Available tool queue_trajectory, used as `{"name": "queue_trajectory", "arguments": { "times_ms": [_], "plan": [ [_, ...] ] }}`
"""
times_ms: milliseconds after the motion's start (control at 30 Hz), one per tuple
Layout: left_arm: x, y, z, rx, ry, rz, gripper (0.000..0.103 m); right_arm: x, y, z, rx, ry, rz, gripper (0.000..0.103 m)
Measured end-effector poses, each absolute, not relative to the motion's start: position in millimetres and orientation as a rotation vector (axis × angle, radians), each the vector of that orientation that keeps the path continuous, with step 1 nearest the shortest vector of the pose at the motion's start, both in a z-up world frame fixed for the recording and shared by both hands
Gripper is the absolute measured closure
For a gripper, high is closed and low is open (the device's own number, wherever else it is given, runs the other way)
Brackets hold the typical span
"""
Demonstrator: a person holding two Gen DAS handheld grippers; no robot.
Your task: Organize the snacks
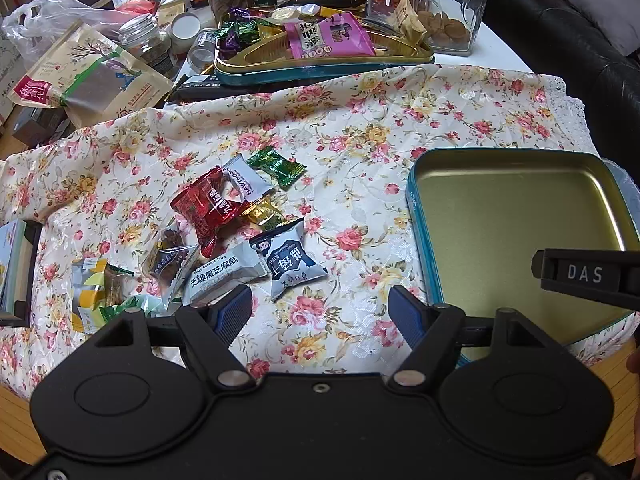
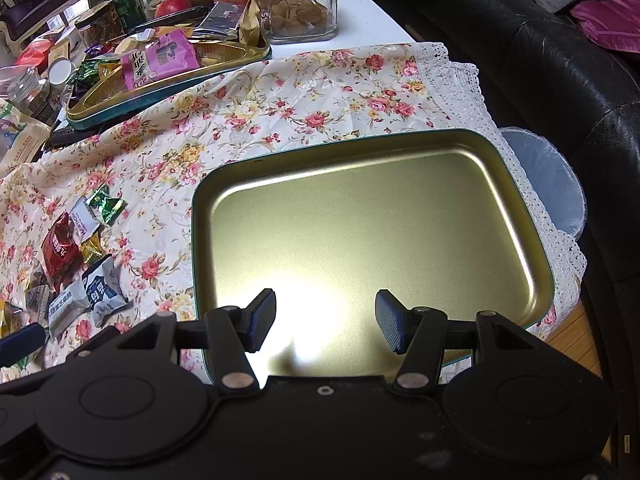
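A pile of wrapped snacks lies on the floral cloth: a red packet [image 1: 206, 208], a blue-white packet [image 1: 290, 262], a grey sesame bar [image 1: 224, 276], a green candy [image 1: 278, 166]. My left gripper [image 1: 320, 312] is open and empty, just in front of the pile. An empty gold tin tray [image 1: 516, 224] with a teal rim sits to the right. My right gripper [image 2: 325, 318] is open and empty over the tray's [image 2: 376, 220] near edge. The snack pile also shows at the left of the right wrist view [image 2: 76, 264].
A second tin [image 1: 320, 62] with candies and a pink packet stands at the back. Jars, apples, a large glass jar [image 1: 452, 4] and bags crowd the far table. A black sofa [image 2: 560, 60] and a bin [image 2: 556, 188] are at the right.
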State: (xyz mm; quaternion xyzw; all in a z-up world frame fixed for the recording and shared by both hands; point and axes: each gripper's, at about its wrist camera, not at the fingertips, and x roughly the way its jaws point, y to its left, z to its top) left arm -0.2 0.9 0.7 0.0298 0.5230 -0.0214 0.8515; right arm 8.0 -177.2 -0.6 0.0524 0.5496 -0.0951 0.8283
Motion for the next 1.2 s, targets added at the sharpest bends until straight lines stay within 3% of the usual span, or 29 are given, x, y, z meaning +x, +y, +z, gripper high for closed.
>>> {"name": "queue_trajectory", "arguments": {
  "times_ms": [1200],
  "plan": [
    [0.0,1.5,-0.7,0.063,1.105,-0.038,0.028,8.5,-174.8,-2.9,0.101,1.173,-0.202,0.045]
  ]
}}
